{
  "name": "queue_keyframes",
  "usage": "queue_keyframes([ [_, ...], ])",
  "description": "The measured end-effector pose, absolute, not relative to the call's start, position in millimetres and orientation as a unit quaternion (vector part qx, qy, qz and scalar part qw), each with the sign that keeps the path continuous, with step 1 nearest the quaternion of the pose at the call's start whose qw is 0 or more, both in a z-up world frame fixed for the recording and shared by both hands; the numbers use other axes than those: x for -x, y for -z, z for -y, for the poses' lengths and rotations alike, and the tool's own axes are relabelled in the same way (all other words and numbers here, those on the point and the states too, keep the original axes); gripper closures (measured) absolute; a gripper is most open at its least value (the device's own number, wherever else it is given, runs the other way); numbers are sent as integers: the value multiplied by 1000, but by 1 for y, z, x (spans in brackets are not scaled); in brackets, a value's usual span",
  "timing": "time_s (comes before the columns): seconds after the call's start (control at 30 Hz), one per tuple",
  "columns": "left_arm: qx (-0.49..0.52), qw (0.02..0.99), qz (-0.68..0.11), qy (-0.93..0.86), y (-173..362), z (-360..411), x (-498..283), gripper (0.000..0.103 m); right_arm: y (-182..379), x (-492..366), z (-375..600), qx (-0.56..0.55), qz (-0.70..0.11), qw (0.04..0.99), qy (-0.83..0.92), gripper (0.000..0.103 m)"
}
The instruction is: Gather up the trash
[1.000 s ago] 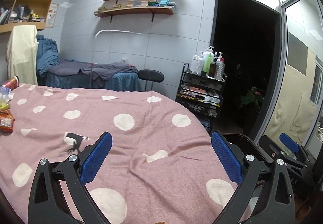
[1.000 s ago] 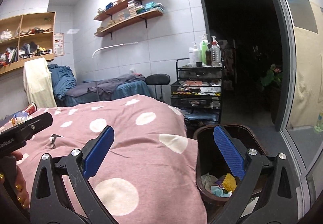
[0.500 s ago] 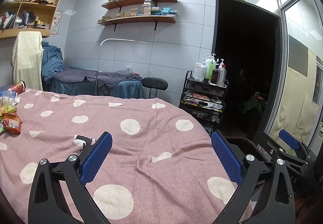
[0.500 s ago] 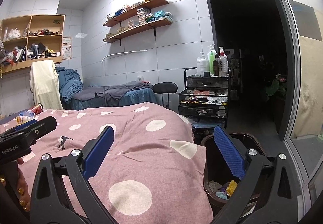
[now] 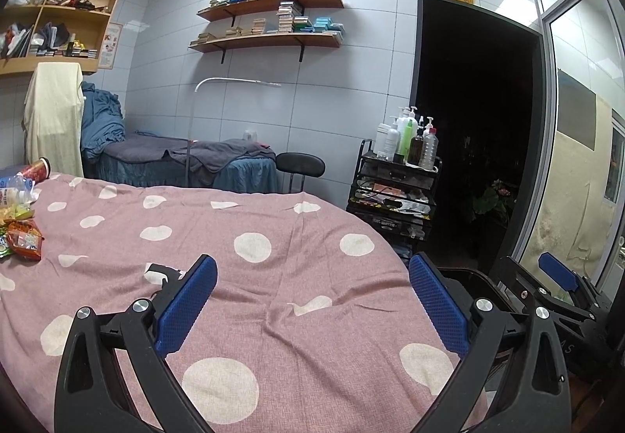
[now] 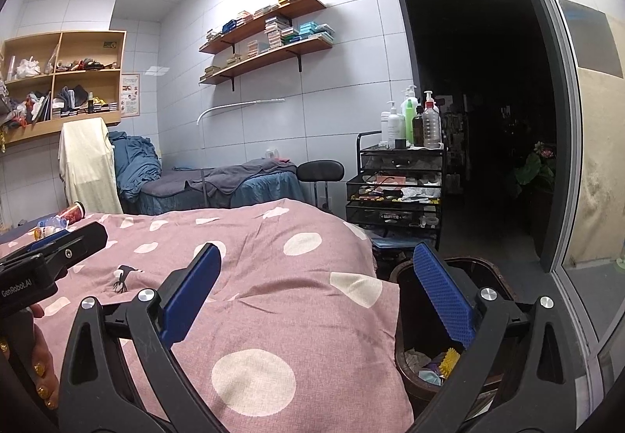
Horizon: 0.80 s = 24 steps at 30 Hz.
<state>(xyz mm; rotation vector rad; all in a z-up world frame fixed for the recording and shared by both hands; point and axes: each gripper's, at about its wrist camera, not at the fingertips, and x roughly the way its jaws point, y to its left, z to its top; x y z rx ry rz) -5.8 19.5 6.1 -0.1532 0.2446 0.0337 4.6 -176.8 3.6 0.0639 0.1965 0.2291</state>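
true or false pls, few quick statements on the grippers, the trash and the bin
1. Both grippers are open and empty. True: left gripper, right gripper.
2. The bin is empty. False: it already holds some scraps.
3. The trash lies at the bed's far left edge. True.
4. The bin stands on the bed. False: it stands on the floor beside it.
5. The left gripper is touching the trash. False: it is well apart from it.
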Motion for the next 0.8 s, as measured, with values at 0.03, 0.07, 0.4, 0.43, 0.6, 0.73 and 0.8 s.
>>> queue_keyframes([
  [0.03,76,989,-122,-17,-6,-20,6,5,-4,-4,177,-32,-98,988,-114,6],
  [0.07,77,989,-122,-17,-6,-20,6,5,-4,-4,177,-32,-97,988,-114,6],
  [0.4,81,989,-123,-18,-7,-21,8,5,-4,-4,176,-33,-98,988,-115,6],
  [0.43,79,989,-123,-18,-7,-20,7,5,-4,-4,176,-33,-98,988,-115,6],
  [0.6,80,989,-124,-18,-7,-20,7,5,-4,-4,177,-34,-98,988,-115,6],
  [0.73,80,989,-124,-18,-7,-20,7,5,-4,-4,177,-34,-98,988,-114,6],
  [0.8,79,989,-123,-19,-7,-21,8,5,-5,-3,176,-35,-98,988,-114,6],
])
